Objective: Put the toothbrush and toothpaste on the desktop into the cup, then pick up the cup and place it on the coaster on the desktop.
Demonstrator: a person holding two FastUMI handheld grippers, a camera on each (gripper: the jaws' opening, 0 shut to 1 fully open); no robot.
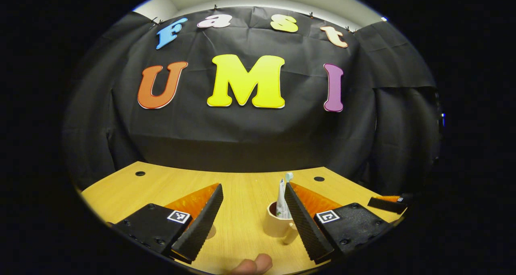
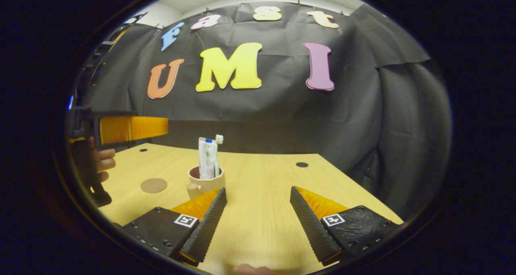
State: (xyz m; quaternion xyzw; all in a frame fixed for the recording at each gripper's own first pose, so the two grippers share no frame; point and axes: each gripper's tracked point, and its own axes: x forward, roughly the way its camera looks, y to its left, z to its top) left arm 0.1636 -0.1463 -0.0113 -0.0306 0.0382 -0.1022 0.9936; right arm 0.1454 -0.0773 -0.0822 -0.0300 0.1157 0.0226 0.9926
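One cup (image 2: 205,182), one toothbrush (image 2: 219,140), one toothpaste tube (image 2: 205,158), one coaster (image 2: 153,185), two grippers. Cup upright on the wooden table (image 2: 262,210), handle turned toward the near edge. Toothpaste tube and toothbrush both standing inside the cup, leaning together, brush head level with the tube's top. Coaster flat on the table to the cup's left in the right gripper view, toward the left edge, apart from the cup, nothing on it.

Left gripper (image 1: 252,214): jaws spread wide, gripping nothing. Cup (image 1: 278,222) just behind the right-hand finger (image 1: 306,226) in the left gripper view, partly hidden by it; toothpaste (image 1: 281,204) and brush head (image 1: 289,176) rising above. Contact between finger and cup: cannot tell. A fingertip (image 1: 254,265) at the lower edge of that view.

Right gripper (image 2: 258,214): jaws spread wide, empty, above the table's near edge, cup just beyond its left-hand finger (image 2: 205,226). Other gripper's body at the far left of the right gripper view, held by a hand (image 2: 102,162).

Three round holes in the table along the far edge (image 2: 302,165). Square coded markers on the gripper bodies (image 2: 332,219). Print on the tube too small to read.
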